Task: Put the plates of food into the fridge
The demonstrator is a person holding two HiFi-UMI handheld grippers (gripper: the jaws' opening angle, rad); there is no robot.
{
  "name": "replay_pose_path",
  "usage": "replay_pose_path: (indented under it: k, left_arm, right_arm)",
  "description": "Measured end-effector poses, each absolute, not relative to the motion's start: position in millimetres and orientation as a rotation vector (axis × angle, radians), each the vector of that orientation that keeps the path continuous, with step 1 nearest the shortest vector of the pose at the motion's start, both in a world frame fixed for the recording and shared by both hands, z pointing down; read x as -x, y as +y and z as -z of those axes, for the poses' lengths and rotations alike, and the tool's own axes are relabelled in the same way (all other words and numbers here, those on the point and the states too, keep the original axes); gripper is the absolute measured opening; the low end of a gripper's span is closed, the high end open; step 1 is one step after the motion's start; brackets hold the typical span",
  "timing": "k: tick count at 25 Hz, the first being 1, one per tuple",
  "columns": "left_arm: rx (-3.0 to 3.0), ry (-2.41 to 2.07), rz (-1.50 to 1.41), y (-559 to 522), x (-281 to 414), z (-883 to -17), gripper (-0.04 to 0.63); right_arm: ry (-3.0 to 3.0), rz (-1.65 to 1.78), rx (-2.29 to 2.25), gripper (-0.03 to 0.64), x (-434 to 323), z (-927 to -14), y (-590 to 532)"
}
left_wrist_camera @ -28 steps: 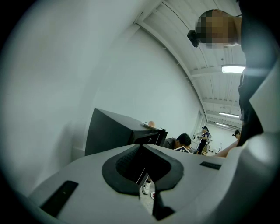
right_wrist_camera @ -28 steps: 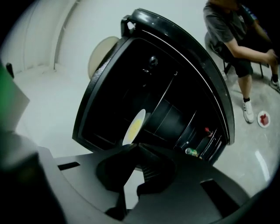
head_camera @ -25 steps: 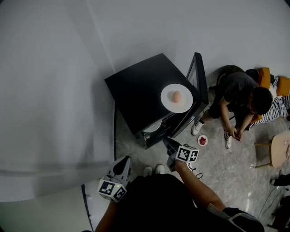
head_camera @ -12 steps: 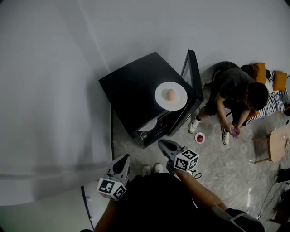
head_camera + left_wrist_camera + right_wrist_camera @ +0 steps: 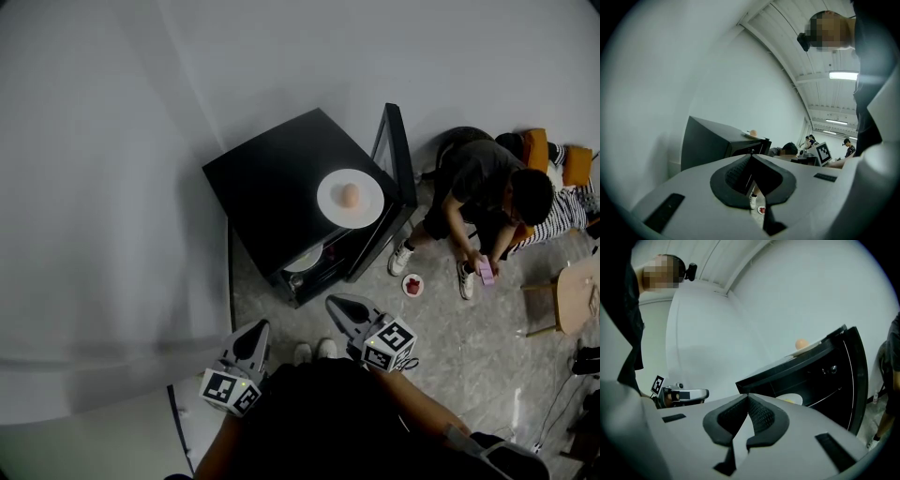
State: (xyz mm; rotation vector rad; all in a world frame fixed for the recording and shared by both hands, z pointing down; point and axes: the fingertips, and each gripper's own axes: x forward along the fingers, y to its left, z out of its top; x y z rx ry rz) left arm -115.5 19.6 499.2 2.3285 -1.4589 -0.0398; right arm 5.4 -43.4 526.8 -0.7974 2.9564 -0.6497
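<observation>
One plate in, two still waiting out.
White plate (image 5: pixel 307 262) sitting inside open fridge (image 5: pixel 272 178); egg-like-food plate (image 5: pixel 330 202) resting at fridge top's right edge; red-food plate (image 5: pixel 407 292) lying on floor. Left gripper (image 5: pixel 257 330), right gripper (image 5: pixel 336 306) hovering, jaws closed, empty.

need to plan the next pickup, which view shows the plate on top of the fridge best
The head view: the plate shows whole from above, with the round food at its middle. The left gripper view and right gripper view show it only edge-on and small.

Dim, even light, with fisheye-warped, vignetted edges.
</observation>
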Motion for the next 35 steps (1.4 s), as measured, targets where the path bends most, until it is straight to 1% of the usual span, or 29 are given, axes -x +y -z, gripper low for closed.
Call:
replay_pose_path:
  k: [8, 13, 24, 35]
  left_arm:
    - [-2.382, -1.434, -0.009, 17, 103, -494, 0.023]
    - [-2.369, -1.451, 0.045, 9, 104, -486, 0.023]
    - [-2.370, -1.486, 0.032, -1, 110, -483, 0.025]
    - [-2.361, -1.484, 0.028, -8, 115, -487, 0.025]
  right_arm:
    - [2.865, 0.437, 0.785, 0.026, -14, -476, -35]
    - [2.859, 0.418, 0.782, 0.026, -19, -469, -29]
    - [2.768, 0.537, 0.859, 0.028, -40, -467, -47]
    - [2.573, 0.836, 0.892, 0.029, -60, -475, -85]
